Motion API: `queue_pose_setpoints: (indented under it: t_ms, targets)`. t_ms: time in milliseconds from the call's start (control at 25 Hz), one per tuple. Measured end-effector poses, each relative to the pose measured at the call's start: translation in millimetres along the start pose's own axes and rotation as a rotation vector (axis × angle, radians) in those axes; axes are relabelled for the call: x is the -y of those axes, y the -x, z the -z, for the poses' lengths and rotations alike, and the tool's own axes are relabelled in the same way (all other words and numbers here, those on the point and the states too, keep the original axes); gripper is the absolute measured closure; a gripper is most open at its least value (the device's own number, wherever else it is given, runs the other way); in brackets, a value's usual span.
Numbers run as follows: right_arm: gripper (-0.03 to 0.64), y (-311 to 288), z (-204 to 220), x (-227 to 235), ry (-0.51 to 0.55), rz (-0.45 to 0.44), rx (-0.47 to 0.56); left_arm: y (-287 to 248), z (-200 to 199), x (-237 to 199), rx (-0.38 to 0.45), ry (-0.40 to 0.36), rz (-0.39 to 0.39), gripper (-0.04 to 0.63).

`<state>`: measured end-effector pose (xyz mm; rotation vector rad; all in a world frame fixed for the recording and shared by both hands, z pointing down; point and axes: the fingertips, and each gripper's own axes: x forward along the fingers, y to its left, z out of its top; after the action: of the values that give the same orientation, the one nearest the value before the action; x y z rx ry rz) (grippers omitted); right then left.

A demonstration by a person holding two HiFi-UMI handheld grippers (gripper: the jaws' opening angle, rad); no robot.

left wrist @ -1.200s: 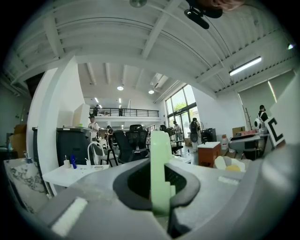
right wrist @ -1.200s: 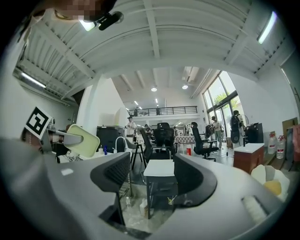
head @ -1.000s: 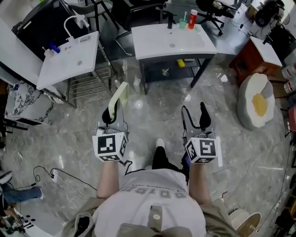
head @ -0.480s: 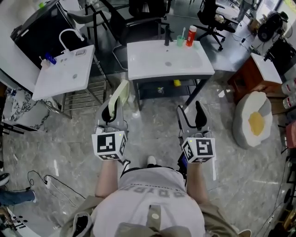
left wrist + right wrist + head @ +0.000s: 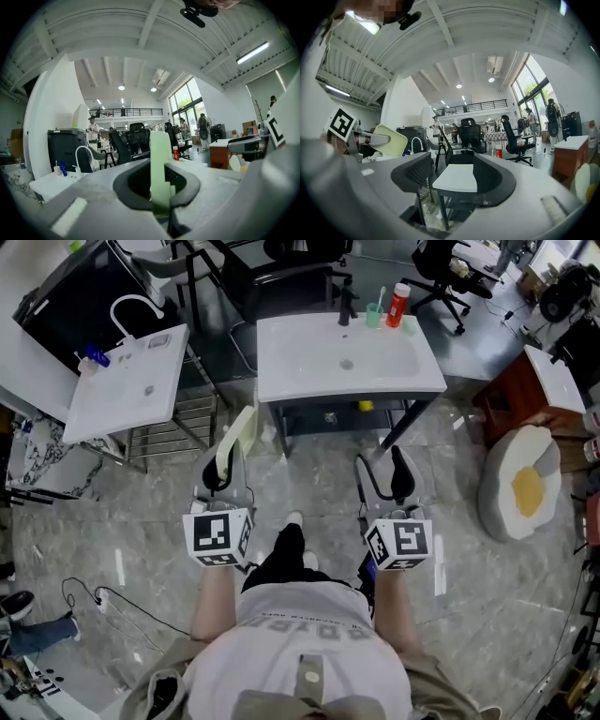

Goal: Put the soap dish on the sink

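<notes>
Fingers (image 5: 123, 186) of left gripper (image 5: 223, 474) clenched on soap dish (image 5: 236, 432); right gripper (image 5: 382, 474) spread empty, sink (image 5: 309, 371) ahead

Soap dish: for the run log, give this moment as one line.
left tongs: shut on soap dish | right tongs: open, empty | sink: ahead, not reached

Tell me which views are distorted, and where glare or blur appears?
Head view: sharp, evenly lit, with pale reflections on the glossy floor. Left gripper view: strong fisheye with a black rim; the close soap dish looks soft. Right gripper view: same fisheye; the windows are the brightest part.
</notes>
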<state>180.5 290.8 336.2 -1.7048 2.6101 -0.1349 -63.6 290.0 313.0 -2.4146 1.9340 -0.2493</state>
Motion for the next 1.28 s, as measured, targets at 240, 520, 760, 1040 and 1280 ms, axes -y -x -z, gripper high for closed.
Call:
queue_pose_setpoints:
  t_ms: [240,520,760,1040,1280]
  targets:
    - [0.345,-28,17,17,-0.006,0.025,-0.021,-43,14,1,-0.024,-0.001,0.037,0.581]
    - [0.345,-86,7,38,0.014,0.035,-0.018,-111,3,-12,-0.004,0.0,0.077,0.581]
    - [0.354,-145,-27,55,0.049,0.05,0.034,-173,-24,-37,0.035,-0.008,0.099,0.581]
    - [0.357,-206,-44,71,0.059,0.078,0.068,-229,-41,-72,0.078,-0.011,0.1,0.581]
    - [0.357,-241,-49,73,0.075,0.066,0.077,-256,-45,-91,0.099,-0.002,0.093,0.581]
